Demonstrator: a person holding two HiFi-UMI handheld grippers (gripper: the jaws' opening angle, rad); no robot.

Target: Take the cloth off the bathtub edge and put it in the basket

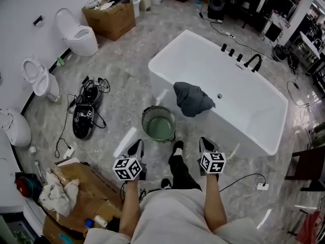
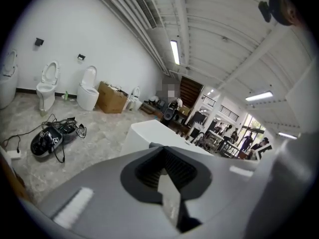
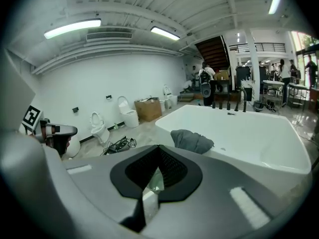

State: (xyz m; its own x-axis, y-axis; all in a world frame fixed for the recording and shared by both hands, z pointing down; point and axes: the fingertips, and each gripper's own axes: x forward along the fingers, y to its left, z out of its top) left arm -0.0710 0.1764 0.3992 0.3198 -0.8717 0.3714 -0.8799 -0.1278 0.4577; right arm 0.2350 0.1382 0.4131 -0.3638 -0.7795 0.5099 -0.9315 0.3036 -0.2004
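Blocking the lower half of each gripper view, the grey gripper bodies hid the basket [image 1: 144, 120] from both, so only the head view showed it. The cloth [image 3: 192, 141] showed plainly in the right gripper view, but in the left one it was no more than a dark sliver above the gripper body. Neither hand could be seen. Each sat behind its gripper's marker cube [image 1: 127, 168], with only the bare forearms [image 1: 130, 202] running back toward the bottom edge, where the person's body was cut off.

The left gripper [image 1: 136, 145] and the right gripper [image 1: 205, 142] were held side by side, apart from each other, both pointing forward and somewhat down toward the bathtub [image 1: 254, 108]. Each gripper's jaws were pressed together with nothing between them.

Dark grey and crumpled, the cloth lay draped over the bathtub's near rim, part inside the tub and part hanging down the outer wall, well apart from both grippers. The basket stood on the floor [image 1: 132, 70] just beside the tub's near wall, left of the cloth and ahead of the left gripper. A black shoe [image 1: 177, 148] stood between the two grippers. Open floor lay between the right gripper and the tub wall. A tangle of cables [image 1: 86, 108] lay further left, clear of the basket.
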